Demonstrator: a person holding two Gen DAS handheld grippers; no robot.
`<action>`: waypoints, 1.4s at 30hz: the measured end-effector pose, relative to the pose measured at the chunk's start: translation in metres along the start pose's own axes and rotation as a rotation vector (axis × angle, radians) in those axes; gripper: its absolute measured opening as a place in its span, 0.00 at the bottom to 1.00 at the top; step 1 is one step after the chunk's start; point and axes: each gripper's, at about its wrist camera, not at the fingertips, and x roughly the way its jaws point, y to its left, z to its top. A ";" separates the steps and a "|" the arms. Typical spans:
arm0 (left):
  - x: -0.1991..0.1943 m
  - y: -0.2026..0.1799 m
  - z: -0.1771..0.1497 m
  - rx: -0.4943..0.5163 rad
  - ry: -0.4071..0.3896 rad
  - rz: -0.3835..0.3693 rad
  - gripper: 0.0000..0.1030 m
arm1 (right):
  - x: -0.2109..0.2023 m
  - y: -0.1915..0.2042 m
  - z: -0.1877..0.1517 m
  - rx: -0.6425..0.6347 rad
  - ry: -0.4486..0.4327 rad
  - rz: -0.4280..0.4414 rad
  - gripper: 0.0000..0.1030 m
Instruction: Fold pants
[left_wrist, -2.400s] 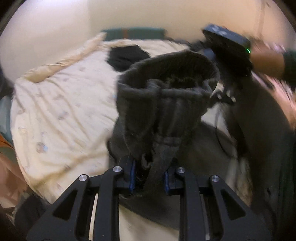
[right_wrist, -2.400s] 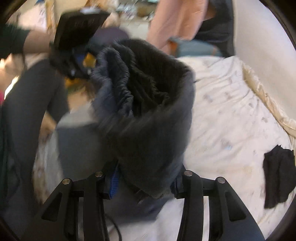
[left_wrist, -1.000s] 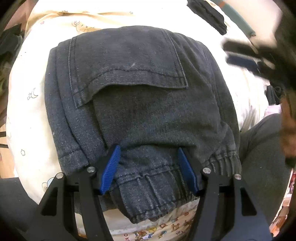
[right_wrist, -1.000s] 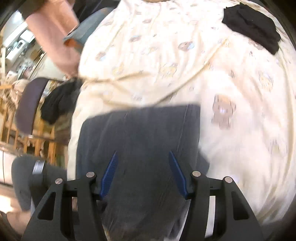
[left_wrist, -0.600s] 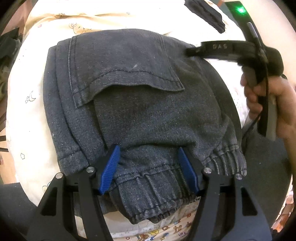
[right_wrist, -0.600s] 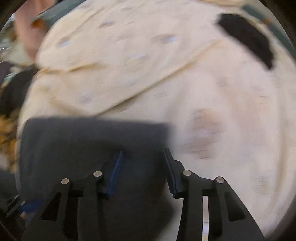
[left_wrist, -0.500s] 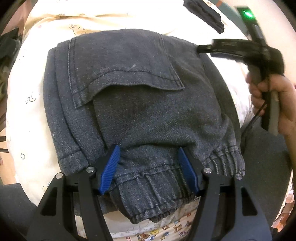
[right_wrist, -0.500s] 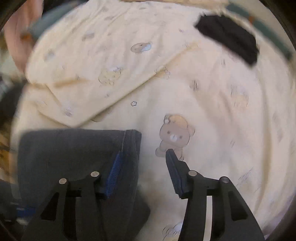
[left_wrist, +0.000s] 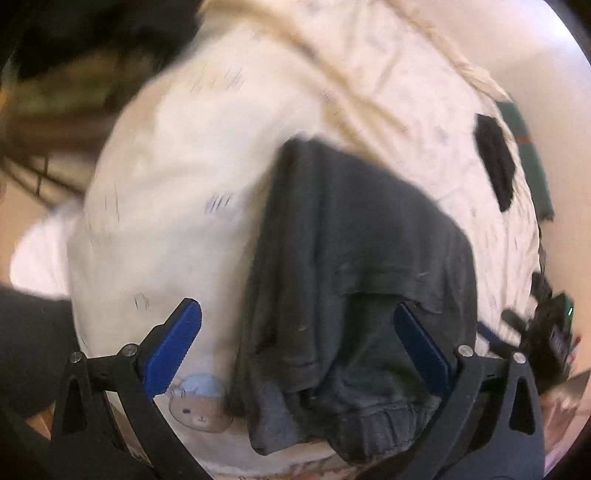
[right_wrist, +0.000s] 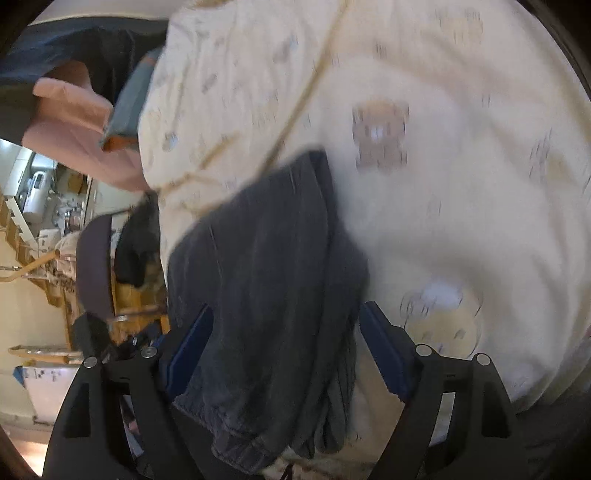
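Cream bedsheet (left_wrist: 207, 206) with bear prints, folded dark pants (left_wrist: 354, 280) lying flat on it near the edge, left gripper (left_wrist: 295, 347) spread wide and holding nothing, right gripper (right_wrist: 286, 354) likewise agape and empty above the pants, small black cloth (left_wrist: 496, 162) well apart.

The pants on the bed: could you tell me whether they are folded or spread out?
Folded. The pants lie as a compact layered bundle on the bedsheet, cuffs stacked at the near edge, no hand-held gripper holding them.
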 end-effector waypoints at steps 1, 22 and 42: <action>0.010 0.002 -0.001 -0.012 0.031 -0.005 1.00 | 0.009 -0.003 -0.006 0.008 0.038 0.015 0.81; 0.051 -0.024 -0.043 0.126 0.206 -0.103 0.84 | 0.078 0.017 -0.050 0.044 0.119 -0.041 0.96; -0.102 -0.051 -0.041 0.257 -0.071 -0.358 0.25 | -0.035 0.109 -0.088 -0.215 -0.159 0.128 0.40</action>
